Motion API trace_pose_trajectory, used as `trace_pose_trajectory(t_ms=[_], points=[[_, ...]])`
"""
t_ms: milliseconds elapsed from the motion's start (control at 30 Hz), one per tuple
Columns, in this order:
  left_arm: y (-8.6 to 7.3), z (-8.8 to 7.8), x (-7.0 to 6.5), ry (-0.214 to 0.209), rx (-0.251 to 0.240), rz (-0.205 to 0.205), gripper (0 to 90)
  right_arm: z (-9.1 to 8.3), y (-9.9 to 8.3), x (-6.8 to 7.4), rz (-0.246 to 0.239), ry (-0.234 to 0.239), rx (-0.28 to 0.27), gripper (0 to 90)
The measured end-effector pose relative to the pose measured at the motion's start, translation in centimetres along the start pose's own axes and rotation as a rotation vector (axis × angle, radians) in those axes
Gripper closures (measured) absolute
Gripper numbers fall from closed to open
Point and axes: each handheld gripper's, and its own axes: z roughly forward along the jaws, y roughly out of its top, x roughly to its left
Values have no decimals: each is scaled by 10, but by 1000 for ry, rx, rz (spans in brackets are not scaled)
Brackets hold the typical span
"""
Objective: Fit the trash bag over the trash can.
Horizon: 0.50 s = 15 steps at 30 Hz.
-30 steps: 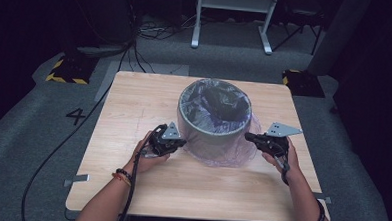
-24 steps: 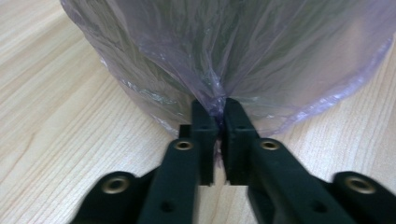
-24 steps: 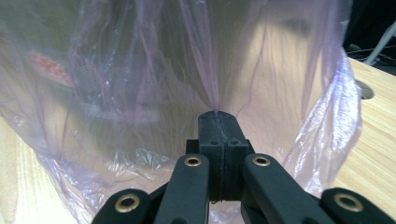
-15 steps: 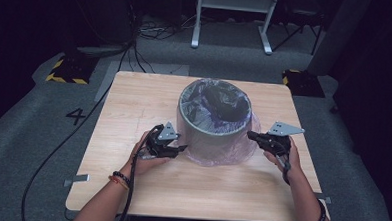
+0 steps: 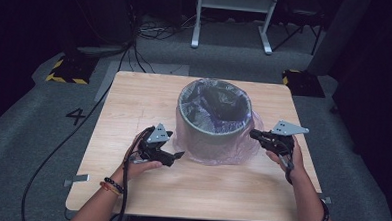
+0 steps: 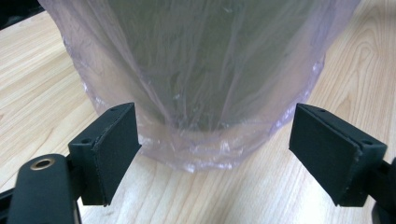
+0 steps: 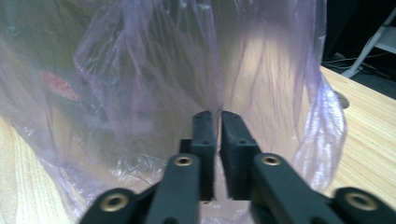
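Bin (image 5: 214, 126) mid-table (image 5: 134, 103), bag (image 5: 242, 147) draped over it; left gripper (image 5: 174, 157), right gripper (image 5: 255, 134) flank it.

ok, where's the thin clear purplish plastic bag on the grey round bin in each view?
High view: clear purplish plastic bag lines the grey round bin at table centre, skirt pooled at its base.
Left gripper view: fills the top and centre.
Right gripper view: across the frame, ahead of the jaws.
Shared landmark: light wooden table.
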Motion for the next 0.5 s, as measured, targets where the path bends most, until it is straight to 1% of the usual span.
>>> trace_pose_trajectory(t_ms=[33,67,133,200,267,300,333,367,400,433,500], points=[[-1,0,-1,9,4,4,159,0,0,0,-3,-6,2,790],[-1,0,-1,15,7,3,160,0,0,0,-5,-13,1,729],[-1,1,-1,-1,5,-7,185,0,1,-1,-2,-22,6,578],[0,2,-1,-3,1,-2,192,-1,3,0,-19,-22,21,503],[3,3,-2,-8,-11,-7,191,-3,5,4,-44,-24,31,432],[5,3,-2,-3,-19,-4,206,-5,8,7,-66,-33,27,386],[7,3,-2,-7,-28,-4,206,-5,8,7,-66,-33,27,386],[8,3,-3,-10,-34,-4,214,-8,11,10,-78,-34,19,356],[10,4,-3,-11,-39,-3,214,-8,11,10,-78,-34,19,356],[11,3,-3,-9,-46,3,232,-10,13,11,-81,-31,6,356],[14,4,-4,-8,-58,9,308,-13,17,12,-75,-24,-11,367]])
